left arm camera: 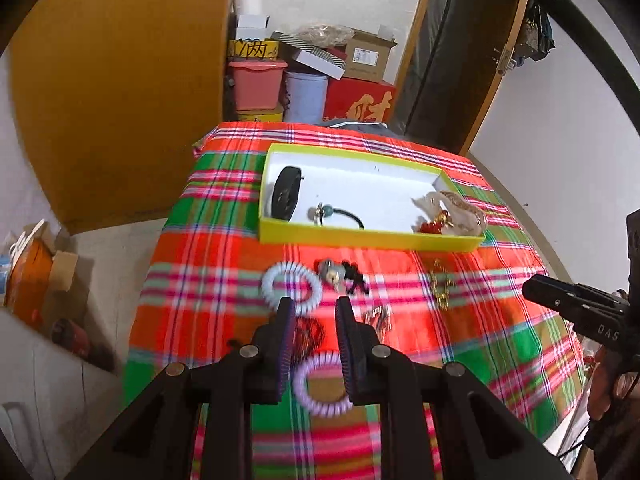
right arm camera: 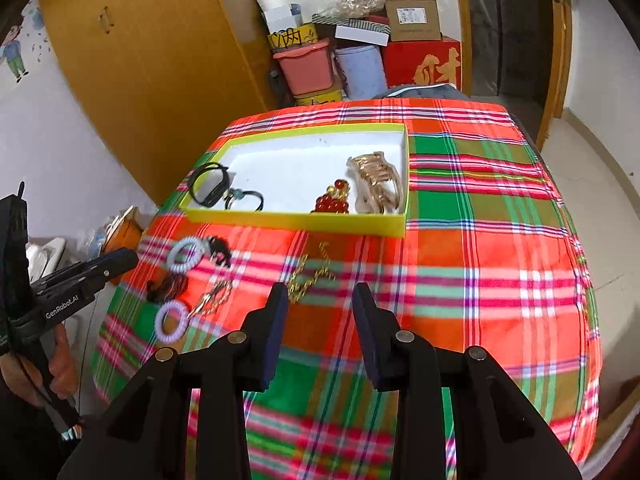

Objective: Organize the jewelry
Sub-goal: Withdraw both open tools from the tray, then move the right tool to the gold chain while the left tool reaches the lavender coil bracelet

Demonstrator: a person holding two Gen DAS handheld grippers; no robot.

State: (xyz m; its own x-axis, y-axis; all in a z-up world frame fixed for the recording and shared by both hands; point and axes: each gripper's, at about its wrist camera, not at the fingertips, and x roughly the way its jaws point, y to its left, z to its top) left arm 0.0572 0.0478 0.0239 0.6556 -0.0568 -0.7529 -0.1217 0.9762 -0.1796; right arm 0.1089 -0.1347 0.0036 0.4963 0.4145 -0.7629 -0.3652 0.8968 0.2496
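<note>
left gripper point(left arm camera: 316, 308): jaws parted, ridged dark pads, nothing between them, hovering over a lilac coiled plastic hair ring point(left arm camera: 323, 386) and a dark red beaded loop point(left arm camera: 308, 334). right gripper point(right arm camera: 322, 292): jaws likewise apart and empty, flat smooth pads, just above a thin gold chain point(right arm camera: 310, 274) lying crumpled on the cloth.

loose on the plaid woven tablecloth point(right arm camera: 480, 260) over the table: two coiled spiral rings, the second one white point(left arm camera: 291, 286); one black fuzzy tie with a metal charm point(left arm camera: 344, 276); one small silvery clip point(left arm camera: 376, 316), blurred.

further out, a shallow rectangular cardboard box point(right arm camera: 296, 218), yellow rim, white inside, well apart from both grippers. inside it: one black band point(right arm camera: 210, 186) standing on edge at the left end, one black elastic with a pale bead point(right arm camera: 242, 196), one cluster of glossy red beads point(right arm camera: 332, 200), one translucent claw clip with gold trim point(right arm camera: 376, 184) at the right end.
</note>
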